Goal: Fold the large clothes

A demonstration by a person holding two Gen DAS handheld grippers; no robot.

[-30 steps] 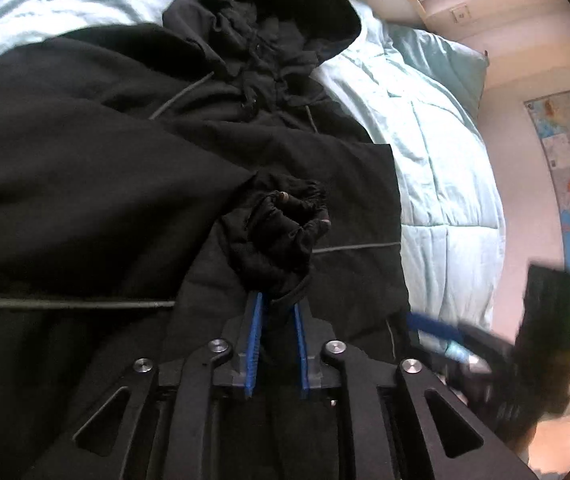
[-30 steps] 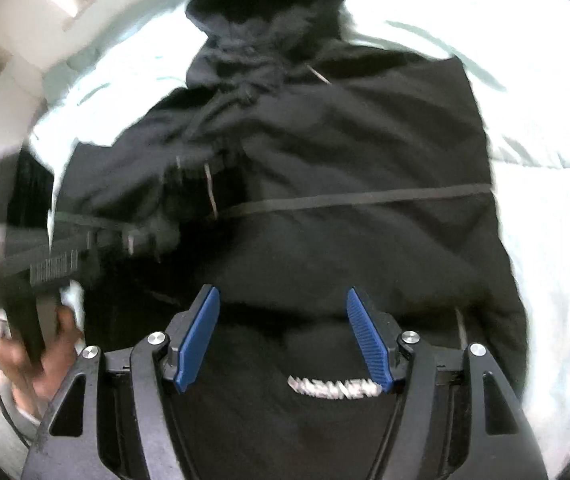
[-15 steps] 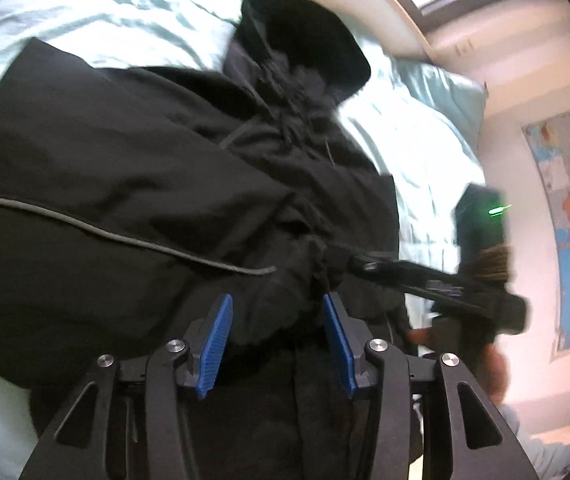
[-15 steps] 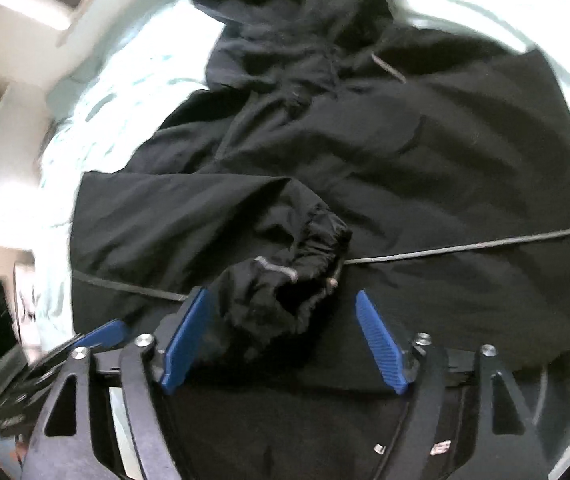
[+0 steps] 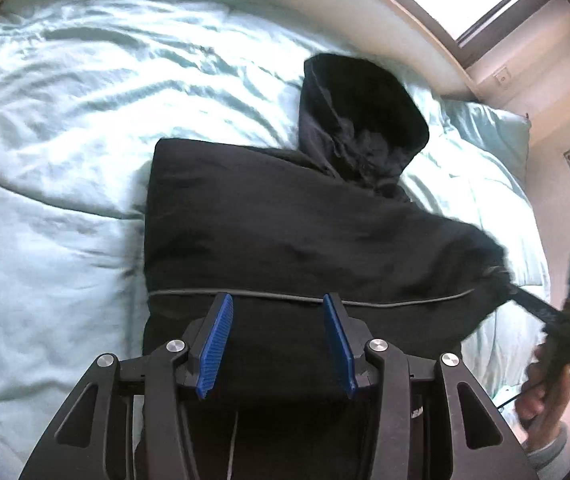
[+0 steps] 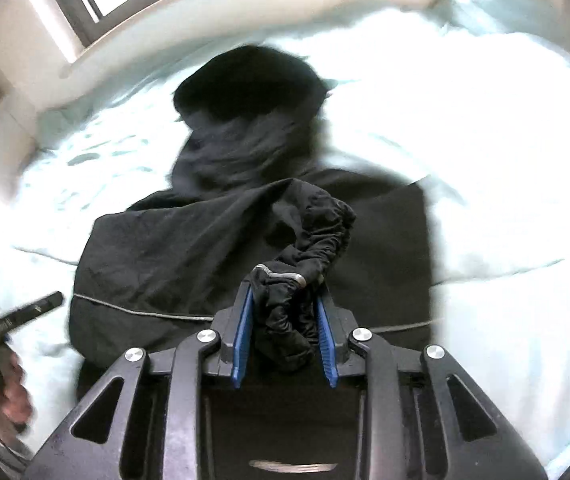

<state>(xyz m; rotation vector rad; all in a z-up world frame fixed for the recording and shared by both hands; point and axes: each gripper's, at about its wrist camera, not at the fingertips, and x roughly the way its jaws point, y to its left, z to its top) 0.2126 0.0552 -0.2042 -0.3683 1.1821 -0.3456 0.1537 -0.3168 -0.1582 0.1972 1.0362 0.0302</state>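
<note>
1. On a bed, the right gripper [image 6: 285, 340] has just been closing its jaws, and its blue pads now pinch the gathered cuff [image 6: 309, 248] of a black hooded jacket [image 5: 285, 232]. Half a second ago that cuff lay loose between wide-set jaws.

2. The left gripper [image 5: 277, 344] now stands wide and empty above the jacket's lower panel. A second ago it was clamped narrow on the same bunched cuff, so the sleeve has passed from one tool to the other.

3. In the left wrist view the sleeve [image 5: 445, 240] is drawn taut toward the bed's right edge, its end caught in the dark fingers of the right gripper, with the person's hand [image 5: 545, 384] below.

4. Judged from this, the sleeve fold is in progress: the sleeve is being repositioned, and the body is not yet folded over.

5. The jacket lies face down across the middle of the pale blue duvet [image 5: 65, 200], its hood [image 5: 361, 120] pointing toward the curved headboard [image 5: 325, 20] and the pillow [image 5: 493, 136] at the far right corner.

6. The shell is a thin, matte, finely wrinkled fabric; a narrow grey piping line [image 5: 405, 302] crosses the back. The cuff is elasticated and puckers into tight ridges, edged with a silvery trim [image 6: 285, 277].

7. The duvet is soft, quilted and rumpled into shallow creases. The right wrist view is blurred at the hood and washed out over the bedding.
</note>
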